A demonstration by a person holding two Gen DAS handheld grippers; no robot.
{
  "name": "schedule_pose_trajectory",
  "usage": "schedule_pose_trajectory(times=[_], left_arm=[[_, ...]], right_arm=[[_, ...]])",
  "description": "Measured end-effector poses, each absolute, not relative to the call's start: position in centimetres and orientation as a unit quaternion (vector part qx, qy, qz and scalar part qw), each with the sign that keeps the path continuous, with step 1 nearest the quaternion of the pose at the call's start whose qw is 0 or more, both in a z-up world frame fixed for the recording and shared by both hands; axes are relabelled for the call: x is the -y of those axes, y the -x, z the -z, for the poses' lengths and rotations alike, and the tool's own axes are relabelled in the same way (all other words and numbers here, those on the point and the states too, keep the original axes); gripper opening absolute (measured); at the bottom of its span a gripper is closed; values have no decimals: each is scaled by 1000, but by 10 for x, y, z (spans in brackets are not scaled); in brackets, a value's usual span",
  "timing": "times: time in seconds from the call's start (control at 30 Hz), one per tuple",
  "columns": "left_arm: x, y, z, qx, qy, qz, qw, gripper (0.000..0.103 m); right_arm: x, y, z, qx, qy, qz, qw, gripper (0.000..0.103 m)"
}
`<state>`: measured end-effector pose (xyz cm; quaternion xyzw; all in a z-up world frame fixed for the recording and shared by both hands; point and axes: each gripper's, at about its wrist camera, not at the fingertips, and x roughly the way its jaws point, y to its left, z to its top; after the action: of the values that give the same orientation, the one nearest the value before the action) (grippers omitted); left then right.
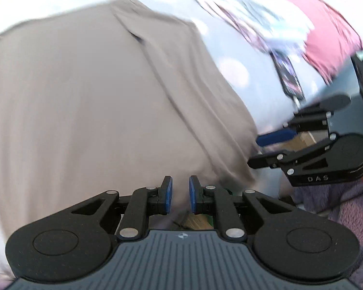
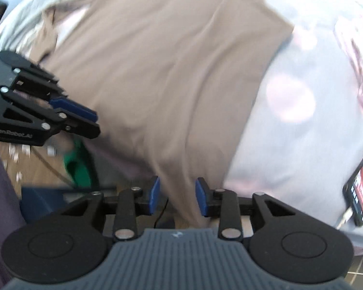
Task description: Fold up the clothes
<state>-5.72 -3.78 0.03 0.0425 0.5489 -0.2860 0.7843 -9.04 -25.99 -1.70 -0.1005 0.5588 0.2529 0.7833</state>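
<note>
A brown shirt (image 2: 162,72) lies spread across a pale polka-dot bed (image 2: 290,125), its near hem draping over the edge, apparently laid flat for folding. The left tool (image 1: 180,194) and right tool (image 2: 177,197) hover at that hem, both with fingers spread and holding nothing, seemingly poised to take it. A phone (image 2: 361,193) rests just beside the shirt.

A home bedroom is showing here: a pale sheet with faint pink dots (image 2: 290,120) is covering a bed, a phone (image 2: 361,193) is lying at three o'clock, and wooden flooring (image 2: 36,169) is peeking out at eight o'clock.
</note>
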Motion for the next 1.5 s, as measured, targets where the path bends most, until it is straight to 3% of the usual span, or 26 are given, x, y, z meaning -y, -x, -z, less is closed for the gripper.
schedule_pose_trajectory(times=[0.27, 0.8, 0.97, 1.07, 1.2, 1.3, 1.43, 1.5], left_arm=[[-31, 41, -24, -523, -61, 186, 830, 16], [-132, 48, -14, -511, -27, 34, 858, 31], [-136, 49, -8, -502, -13, 50, 864, 32], [-125, 48, -2, -494, -35, 67, 866, 41], [-114, 40, 14, -500, -60, 65, 861, 41], [-120, 35, 23, -508, -46, 60, 858, 35], [-143, 32, 19, -515, 12, 58, 855, 7], [-156, 35, 13, -510, 40, 39, 858, 2]], right_arm=[[229, 59, -3, -526, 57, -244, 813, 41], [154, 7, 8, -521, 129, -296, 790, 48], [130, -7, 12, -518, 138, -311, 785, 49], [120, -13, 17, -522, 142, -316, 780, 49], [112, -17, 21, -524, 147, -319, 776, 50], [109, -18, 22, -522, 147, -321, 776, 50], [106, -19, 24, -520, 152, -324, 776, 51], [105, -18, 24, -519, 154, -326, 775, 52]])
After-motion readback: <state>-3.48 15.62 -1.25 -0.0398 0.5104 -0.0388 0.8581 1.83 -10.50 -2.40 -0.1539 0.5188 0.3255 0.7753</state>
